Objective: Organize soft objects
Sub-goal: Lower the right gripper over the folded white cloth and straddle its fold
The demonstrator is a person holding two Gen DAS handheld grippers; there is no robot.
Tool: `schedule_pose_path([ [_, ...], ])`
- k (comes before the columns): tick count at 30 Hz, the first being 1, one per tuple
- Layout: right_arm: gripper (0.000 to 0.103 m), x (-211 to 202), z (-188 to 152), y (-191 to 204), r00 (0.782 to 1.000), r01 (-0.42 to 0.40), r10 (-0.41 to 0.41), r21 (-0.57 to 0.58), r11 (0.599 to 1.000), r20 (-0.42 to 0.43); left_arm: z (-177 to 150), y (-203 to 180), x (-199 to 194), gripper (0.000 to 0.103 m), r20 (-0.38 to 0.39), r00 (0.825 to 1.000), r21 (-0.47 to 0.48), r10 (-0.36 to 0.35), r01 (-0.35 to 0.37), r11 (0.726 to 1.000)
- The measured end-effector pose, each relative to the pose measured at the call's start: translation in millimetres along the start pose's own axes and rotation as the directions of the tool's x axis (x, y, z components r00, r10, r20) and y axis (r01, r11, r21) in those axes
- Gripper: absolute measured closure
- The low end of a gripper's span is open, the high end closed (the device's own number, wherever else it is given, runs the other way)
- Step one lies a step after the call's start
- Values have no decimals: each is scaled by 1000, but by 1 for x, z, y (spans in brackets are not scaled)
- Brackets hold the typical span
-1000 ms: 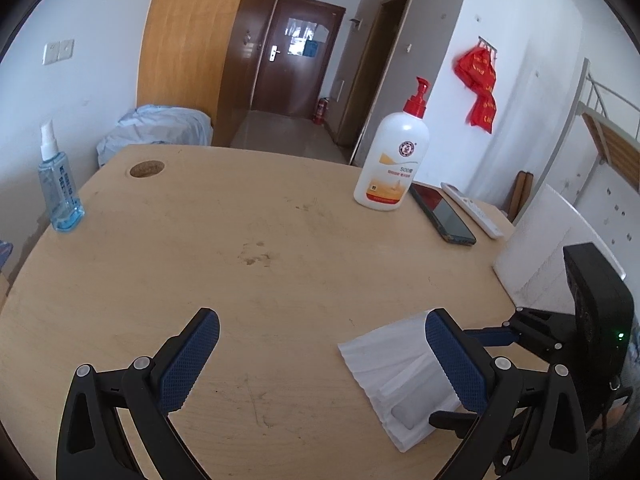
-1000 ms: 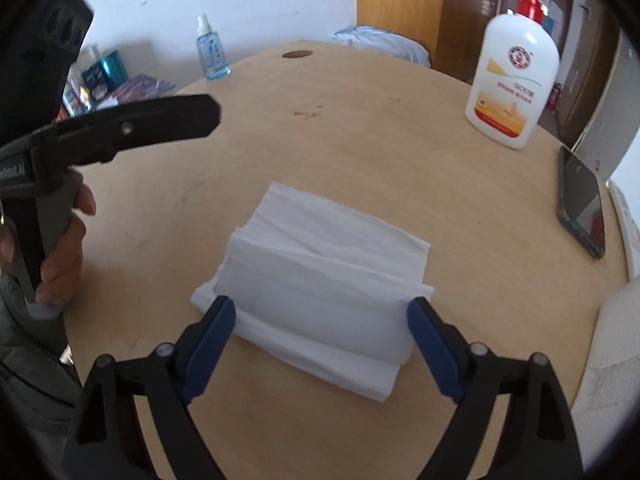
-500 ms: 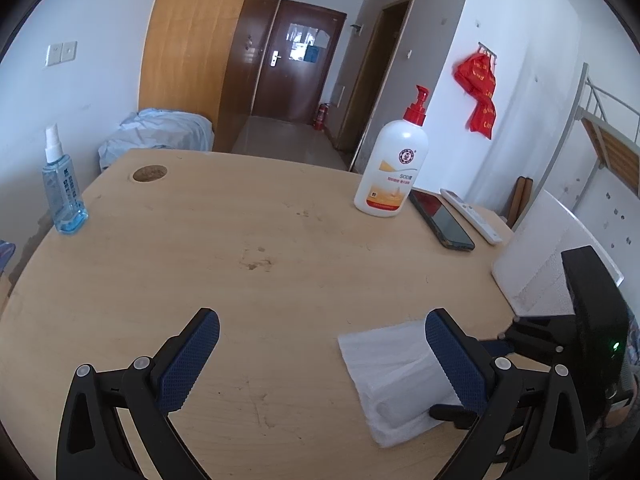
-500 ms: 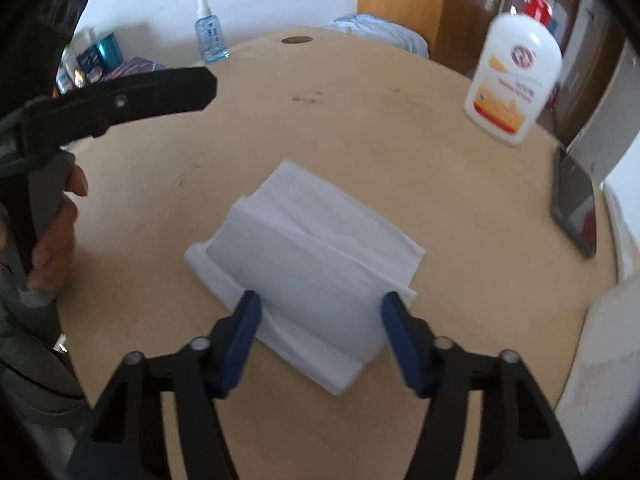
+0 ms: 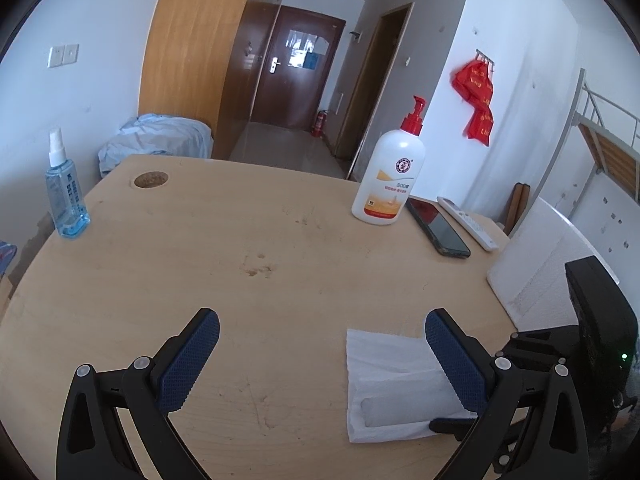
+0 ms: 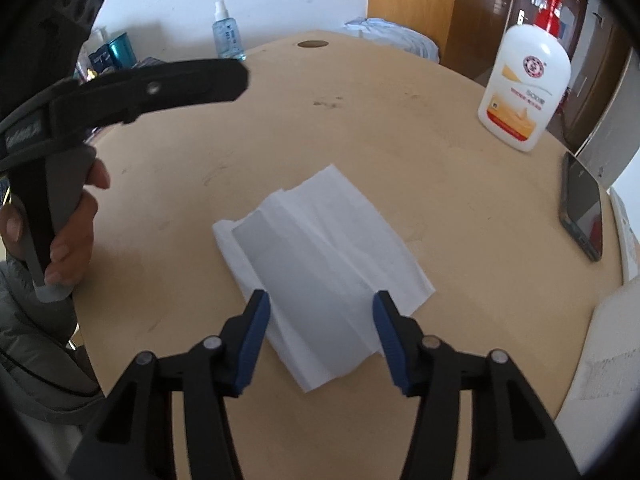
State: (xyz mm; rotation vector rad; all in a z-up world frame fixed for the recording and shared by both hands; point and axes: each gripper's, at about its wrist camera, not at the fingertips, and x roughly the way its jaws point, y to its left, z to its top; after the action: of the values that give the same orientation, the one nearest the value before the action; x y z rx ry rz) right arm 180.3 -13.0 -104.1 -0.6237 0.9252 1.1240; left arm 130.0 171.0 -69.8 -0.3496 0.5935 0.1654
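Note:
A white folded tissue lies on the wooden table, near its right front part in the left wrist view. My right gripper points down over the tissue's near end. Its jaws are closing, and the blue pads press the raised fold from both sides. One of its fingers shows under the tissue's edge in the left wrist view. My left gripper hovers open over bare table left of the tissue, with nothing between its fingers. A hand holds it at the left of the right wrist view.
A white pump bottle with a red top stands at the back right. Beside it lie a dark phone and a white remote. A blue spray bottle stands at the far left edge. A white board leans at the right.
The right gripper's jaws have narrowed from wide apart to a close squeeze on the tissue's fold, which has bunched up. The left gripper has stayed open in place.

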Motion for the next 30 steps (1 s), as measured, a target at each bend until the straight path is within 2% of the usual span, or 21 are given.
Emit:
schedule_pose_path([
  [4,45,6,-1,-7,999,-35,36,22,999,-9,0,-1,0,0,2,1000,2,2,-2,1000],
  [7,45,5,-4,-2,1000,-27,27,-3,1000,-9,0,-1,0,0,0,1000,3,4,-4,1000],
  [8,50,4,-3,1,1000,-14,13,-17,1000,-9,0,-1,0,0,1,1000,3,3,-3,1000],
  [9,64,3,-3,3,1000,4,-4,-15,1000,-6,-1,-1,-1,0,1,1000,3,2,-2,1000],
  [13,73,-2,-6,15,1000,17,-17,-52,999,5,-1,-1,-2,0,7,1000,5,4,-4,1000],
  [25,70,10,-1,13,1000,-12,10,-68,998,-18,-1,-2,-3,0,13,1000,9,6,-6,1000],
  [27,77,10,-1,13,1000,-1,0,-80,997,-13,-1,-1,-3,0,12,1000,7,7,-7,1000],
  [30,81,5,-5,14,1000,-6,5,-55,998,-5,0,-1,-4,0,14,1000,-1,10,-10,1000],
])
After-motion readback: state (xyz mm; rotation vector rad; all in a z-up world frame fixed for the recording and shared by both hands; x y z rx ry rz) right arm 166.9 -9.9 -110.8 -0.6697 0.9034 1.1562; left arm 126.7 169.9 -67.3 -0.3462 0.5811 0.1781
